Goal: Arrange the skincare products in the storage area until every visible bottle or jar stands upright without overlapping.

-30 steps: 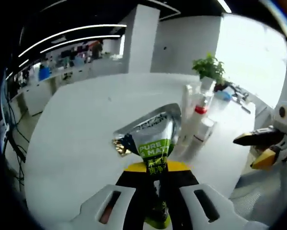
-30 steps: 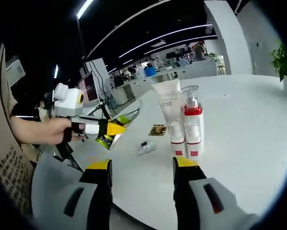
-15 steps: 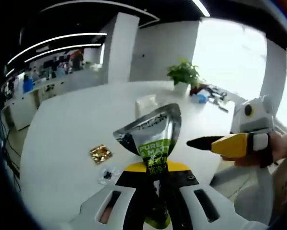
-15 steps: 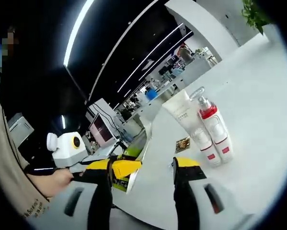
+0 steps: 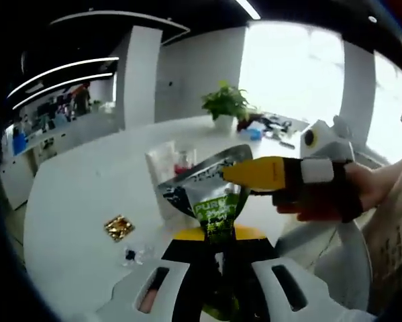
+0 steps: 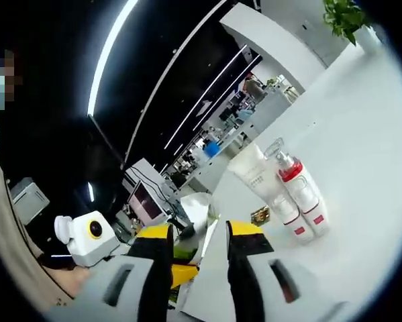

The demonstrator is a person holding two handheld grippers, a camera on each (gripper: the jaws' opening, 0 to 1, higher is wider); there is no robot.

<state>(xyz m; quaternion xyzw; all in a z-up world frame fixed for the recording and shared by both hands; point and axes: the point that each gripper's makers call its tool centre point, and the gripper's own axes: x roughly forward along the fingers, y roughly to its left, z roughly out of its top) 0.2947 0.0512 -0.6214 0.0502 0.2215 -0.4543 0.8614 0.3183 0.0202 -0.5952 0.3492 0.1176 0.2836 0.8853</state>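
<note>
Mid-task: left gripper [image 5: 217, 268] fingers clamp a silver-green tube [image 5: 211, 194] above the white surface [image 5: 73, 201]. Right gripper [image 6: 199, 238], fingers narrowly parted, seems to close around the tube's top. Two bottles [image 6: 288, 194] stand upright; the tube remains unplaced.

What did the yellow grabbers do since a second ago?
The right gripper came across to the green tube and now straddles its silver end, jaws narrower but not visibly gripping. The left gripper stayed shut on the tube. The bottles kept standing on the white table.
</note>
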